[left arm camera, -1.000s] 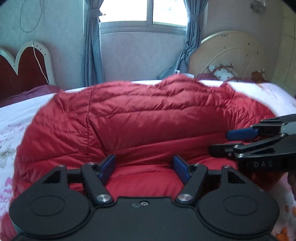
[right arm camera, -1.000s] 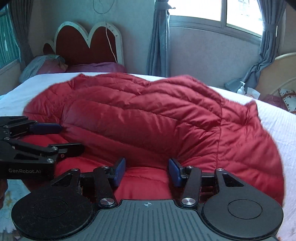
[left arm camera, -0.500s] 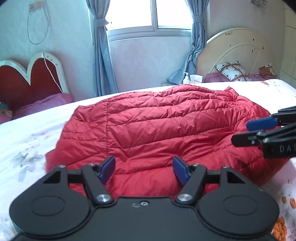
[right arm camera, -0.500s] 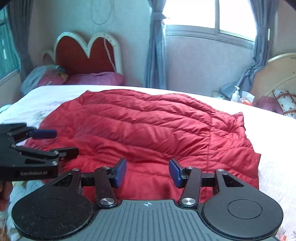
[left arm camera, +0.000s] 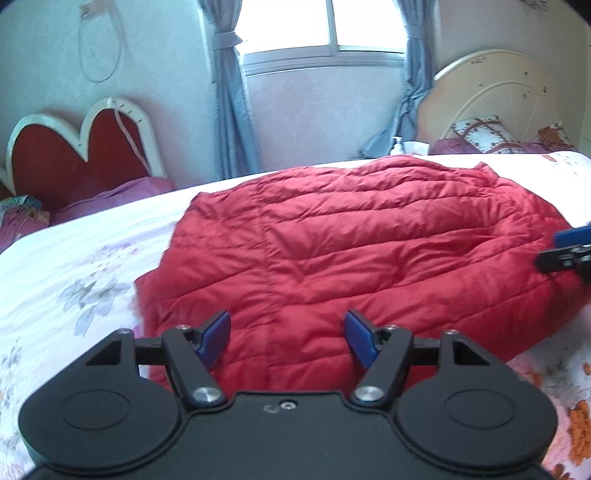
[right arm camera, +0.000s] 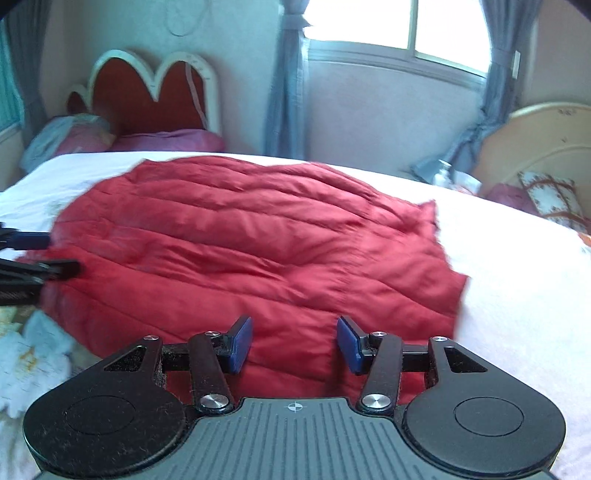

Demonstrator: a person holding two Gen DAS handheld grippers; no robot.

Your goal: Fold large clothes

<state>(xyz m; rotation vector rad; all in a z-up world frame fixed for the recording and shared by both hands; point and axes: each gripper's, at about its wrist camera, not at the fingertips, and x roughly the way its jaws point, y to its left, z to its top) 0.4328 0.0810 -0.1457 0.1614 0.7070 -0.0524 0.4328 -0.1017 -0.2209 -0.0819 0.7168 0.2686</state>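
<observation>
A red quilted down jacket point(left arm camera: 362, 251) lies folded and puffed on the white floral bedspread point(left arm camera: 74, 273); it also shows in the right wrist view point(right arm camera: 258, 251). My left gripper point(left arm camera: 286, 338) is open and empty, above the jacket's near edge. My right gripper point(right arm camera: 293, 343) is open and empty, also above the near edge. The right gripper's fingers point(left arm camera: 569, 247) show at the right edge of the left wrist view, and the left gripper's fingers point(right arm camera: 33, 262) at the left edge of the right wrist view.
A red heart-shaped headboard point(left arm camera: 74, 155) with pink pillows point(right arm camera: 166, 142) stands at the bed's far left. A cream round headboard point(left arm camera: 495, 96) with a patterned cushion point(left arm camera: 480, 129) is at the far right. A window point(left arm camera: 321, 26) with grey curtains is behind.
Both grippers have pulled back and risen from the jacket, staying open. The jacket, bulging close to the cameras a second ago, now lies lower and farther away on the bed.
</observation>
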